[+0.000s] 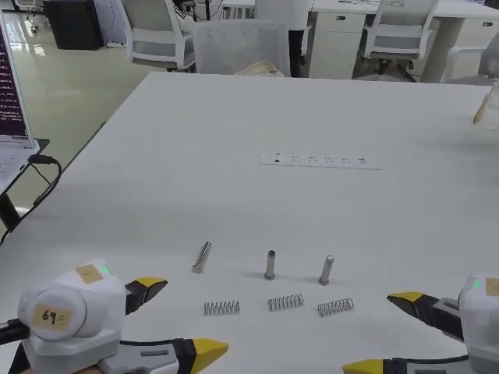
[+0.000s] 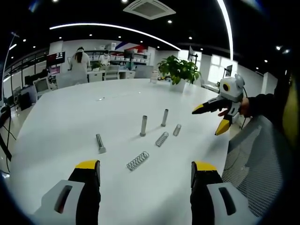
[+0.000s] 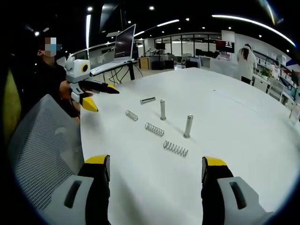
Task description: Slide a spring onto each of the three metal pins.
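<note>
Holds left gripper (image 1: 191, 314) and right gripper (image 1: 373, 331), jaws released, short of springs (image 1: 285, 301) paired before their pins (image 1: 270, 265) (leftmost pin (image 1: 202, 257) toppled)

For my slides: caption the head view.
Both open, left gripper and right gripper face three springs and three pins, the left pin lying flat, on a table.

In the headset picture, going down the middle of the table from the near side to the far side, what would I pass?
Three springs → three metal pins, the left one lying down and the other two upright → white power strip → grey chair behind the table.
</note>
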Action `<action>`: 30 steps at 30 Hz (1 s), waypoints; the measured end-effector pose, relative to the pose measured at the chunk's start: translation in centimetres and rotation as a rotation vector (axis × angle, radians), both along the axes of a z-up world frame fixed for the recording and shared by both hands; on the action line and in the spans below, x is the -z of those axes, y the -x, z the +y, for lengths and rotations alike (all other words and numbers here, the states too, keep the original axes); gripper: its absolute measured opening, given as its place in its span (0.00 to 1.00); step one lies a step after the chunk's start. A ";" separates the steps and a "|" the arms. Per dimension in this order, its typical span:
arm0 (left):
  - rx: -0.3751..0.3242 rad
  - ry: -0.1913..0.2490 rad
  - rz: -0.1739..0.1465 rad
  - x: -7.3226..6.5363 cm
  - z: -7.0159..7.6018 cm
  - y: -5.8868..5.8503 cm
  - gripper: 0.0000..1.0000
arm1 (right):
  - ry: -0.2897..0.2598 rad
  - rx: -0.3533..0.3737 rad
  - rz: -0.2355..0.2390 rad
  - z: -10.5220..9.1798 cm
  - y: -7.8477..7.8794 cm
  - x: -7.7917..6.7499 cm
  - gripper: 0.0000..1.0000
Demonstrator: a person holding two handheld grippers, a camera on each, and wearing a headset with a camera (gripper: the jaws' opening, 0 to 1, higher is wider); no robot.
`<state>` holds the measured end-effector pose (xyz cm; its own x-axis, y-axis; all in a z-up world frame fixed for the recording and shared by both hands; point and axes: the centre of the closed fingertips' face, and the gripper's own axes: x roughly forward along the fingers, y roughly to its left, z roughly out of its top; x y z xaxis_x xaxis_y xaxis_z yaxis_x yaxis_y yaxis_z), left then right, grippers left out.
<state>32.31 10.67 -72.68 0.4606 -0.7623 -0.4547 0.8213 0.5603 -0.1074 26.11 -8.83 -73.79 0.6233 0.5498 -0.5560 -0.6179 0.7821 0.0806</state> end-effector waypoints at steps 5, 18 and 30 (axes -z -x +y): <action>0.001 0.000 -0.002 -0.1 0.0 -0.1 0.76 | 0.001 0.001 0.000 0.0 0.0 0.0 0.79; -0.005 -0.004 -0.018 -0.8 0.1 -1.1 0.74 | 0.003 0.007 -0.005 -0.2 -0.1 -0.2 0.79; -0.016 -0.058 -0.067 -1.9 0.1 -4.4 0.66 | 0.003 0.007 -0.003 -0.2 -0.1 -0.1 0.79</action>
<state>36.76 10.79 -70.83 0.5036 -0.7274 -0.4660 0.8162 0.5775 -0.0194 26.21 -9.07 -73.74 0.6285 0.5439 -0.5560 -0.6127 0.7866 0.0769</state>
